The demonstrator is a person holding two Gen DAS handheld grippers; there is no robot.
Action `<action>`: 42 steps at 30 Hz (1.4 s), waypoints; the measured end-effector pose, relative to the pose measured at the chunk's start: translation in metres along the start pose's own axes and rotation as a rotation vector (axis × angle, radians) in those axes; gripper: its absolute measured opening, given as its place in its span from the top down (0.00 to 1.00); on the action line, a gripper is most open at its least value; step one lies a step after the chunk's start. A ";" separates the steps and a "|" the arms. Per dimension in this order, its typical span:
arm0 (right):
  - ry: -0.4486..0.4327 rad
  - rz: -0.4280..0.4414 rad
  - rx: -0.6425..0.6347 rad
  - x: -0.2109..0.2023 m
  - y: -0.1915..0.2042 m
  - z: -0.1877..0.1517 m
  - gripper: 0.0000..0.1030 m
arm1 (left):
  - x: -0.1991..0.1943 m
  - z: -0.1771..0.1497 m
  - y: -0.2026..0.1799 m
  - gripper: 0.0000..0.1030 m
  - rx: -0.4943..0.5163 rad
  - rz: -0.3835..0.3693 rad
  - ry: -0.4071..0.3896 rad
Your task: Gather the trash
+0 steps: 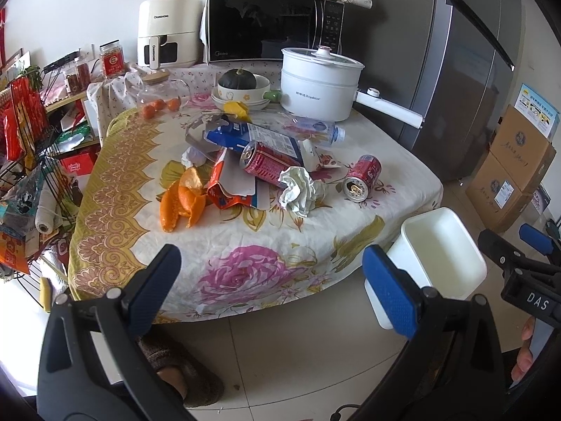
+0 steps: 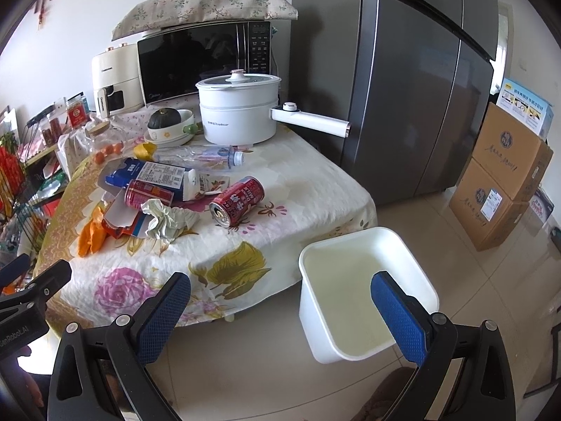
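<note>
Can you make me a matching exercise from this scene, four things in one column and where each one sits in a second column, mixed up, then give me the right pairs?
Things
1. white bin
2. dark green squash
3. orange peel
4. flowered cloth

Places
A. draped on top of the microwave
B. on the floor beside the table
C. on the tablecloth at the left end of the trash pile
D. in a bowl next to the white electric pot

Pairs: 1-B, 2-D, 3-C, 4-A
</note>
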State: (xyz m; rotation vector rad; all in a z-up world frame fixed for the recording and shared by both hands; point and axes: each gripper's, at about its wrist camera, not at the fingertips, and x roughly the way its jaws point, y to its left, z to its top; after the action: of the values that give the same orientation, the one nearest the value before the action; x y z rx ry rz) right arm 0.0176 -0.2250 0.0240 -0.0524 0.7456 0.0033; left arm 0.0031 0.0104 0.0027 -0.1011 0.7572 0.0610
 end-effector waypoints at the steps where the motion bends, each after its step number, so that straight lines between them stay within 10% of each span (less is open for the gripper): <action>1: 0.001 -0.001 0.000 0.000 0.000 0.000 0.00 | 0.000 0.000 0.000 0.00 0.000 0.001 0.000; 42: 0.008 -0.014 -0.009 0.005 0.001 0.000 0.00 | 0.004 0.001 0.003 0.00 -0.014 -0.009 0.025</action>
State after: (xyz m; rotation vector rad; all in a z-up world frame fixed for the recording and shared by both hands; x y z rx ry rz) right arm 0.0208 -0.2242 0.0204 -0.0665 0.7530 -0.0066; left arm 0.0069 0.0136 0.0003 -0.1187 0.7810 0.0564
